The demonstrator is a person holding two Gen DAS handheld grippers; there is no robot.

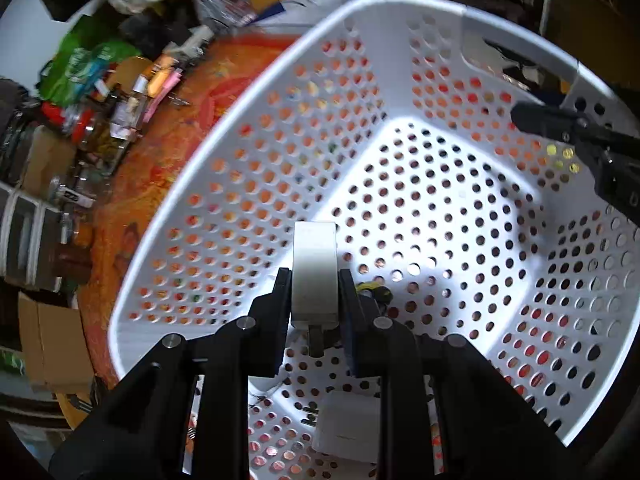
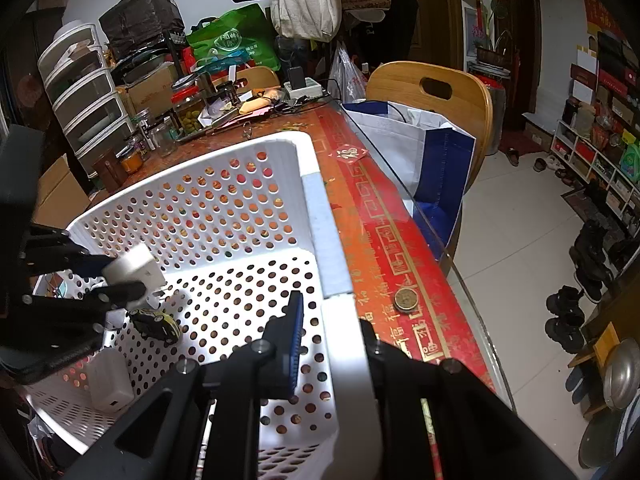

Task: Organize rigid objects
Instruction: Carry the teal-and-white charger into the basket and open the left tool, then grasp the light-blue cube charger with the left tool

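My left gripper [image 1: 314, 280] is shut on a white plug adapter [image 1: 315, 272] and holds it inside the white perforated basket [image 1: 256, 92], above its floor. In the right wrist view the adapter [image 2: 134, 270] hangs over a small yellow-black toy car [image 2: 158, 322] on the basket floor. A white power bank [image 2: 108, 380] lies in the basket's near corner; it also shows in the left wrist view [image 1: 348, 428]. My right gripper [image 2: 330, 320] straddles the basket's right rim [image 2: 322, 216], one finger inside and one outside, closed on the wall.
The basket sits on a red patterned table [image 2: 384, 220] under glass. A round coin-like disc [image 2: 406, 300] lies right of the basket. Jars, boxes and bags [image 2: 188, 112] crowd the far end. A wooden chair [image 2: 436, 88] with a blue-white bag [image 2: 420, 152] stands beside the table.
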